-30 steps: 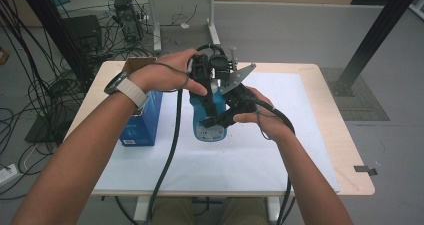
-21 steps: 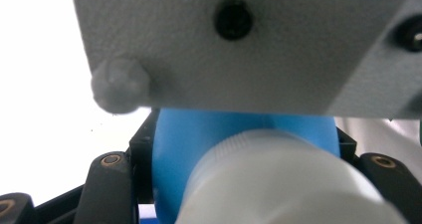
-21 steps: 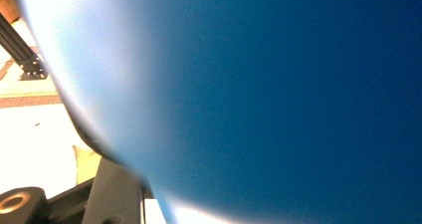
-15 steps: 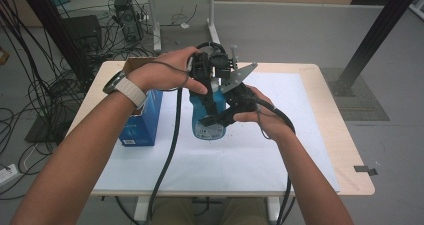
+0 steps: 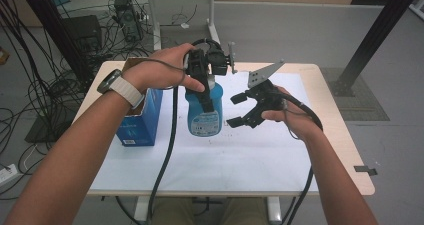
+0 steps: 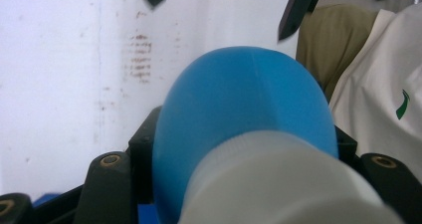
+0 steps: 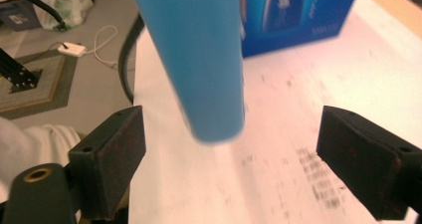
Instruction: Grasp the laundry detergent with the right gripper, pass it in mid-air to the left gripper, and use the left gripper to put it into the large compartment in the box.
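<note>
L tool (image 5: 202, 92) clamped on blue bottle (image 5: 204, 112), held above table (image 5: 260, 155). R tool (image 5: 239, 110) just opened wide, nothing betw. its jaws, beside bottle.

both grippers are matte black with chunky blocky jaws and brass-looking screw inserts near the base; the left gripper (image 5: 206, 87) trails a thick black cable. the right gripper (image 5: 239, 110) carries a grey three-cornered plate (image 5: 264, 74) dotted with small holes, plus its own black cable. the person has bare forearms, a watch (image 5: 120, 87) with a pale band on the left wrist, khaki trousers and a white top with a small green mark.
</note>
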The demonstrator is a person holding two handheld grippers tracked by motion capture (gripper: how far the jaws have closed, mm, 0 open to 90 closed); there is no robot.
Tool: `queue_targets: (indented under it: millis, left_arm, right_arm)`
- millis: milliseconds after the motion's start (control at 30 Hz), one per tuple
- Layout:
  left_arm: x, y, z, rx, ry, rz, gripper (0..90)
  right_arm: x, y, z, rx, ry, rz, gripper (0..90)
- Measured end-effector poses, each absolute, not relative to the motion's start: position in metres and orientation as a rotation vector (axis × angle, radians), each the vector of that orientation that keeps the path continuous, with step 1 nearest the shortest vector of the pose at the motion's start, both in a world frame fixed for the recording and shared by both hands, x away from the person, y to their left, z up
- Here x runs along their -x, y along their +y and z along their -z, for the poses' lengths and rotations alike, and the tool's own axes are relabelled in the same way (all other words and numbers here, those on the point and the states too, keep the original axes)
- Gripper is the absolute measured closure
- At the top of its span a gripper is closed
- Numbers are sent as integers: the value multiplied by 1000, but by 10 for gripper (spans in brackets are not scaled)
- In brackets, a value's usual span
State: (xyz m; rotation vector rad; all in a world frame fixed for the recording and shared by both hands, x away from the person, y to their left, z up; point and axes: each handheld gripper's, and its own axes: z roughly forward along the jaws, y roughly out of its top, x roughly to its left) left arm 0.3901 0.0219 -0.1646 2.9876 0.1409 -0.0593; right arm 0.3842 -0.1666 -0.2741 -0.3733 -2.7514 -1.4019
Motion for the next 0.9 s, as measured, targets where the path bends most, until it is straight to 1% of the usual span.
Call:
queue_targets:
  millis: [67, 333, 567, 700, 900]
  left_arm:
    - [-390, 23, 161, -3000, 186, 55, 388]
    - [-390, 28, 148, -3027, 321, 15, 389]
    - [-392, 34, 138, -3060, 456, 23, 388]
    - [-393, 35, 133, -3076, 515, 18, 388]
    - [-394, 37, 122, -3063, 679, 30, 388]
  right_arm:
    - [-383, -174, 273, 417, -2774, 1361, 67]
    - [-381, -197, 269, 534, -2874, 1152, 68]
    - [-378, -209, 263, 542, -2999, 966, 75]
    - [-378, -216, 261, 588, -3024, 937, 75]
    - [-377, -223, 259, 617, -3067, 859, 80]
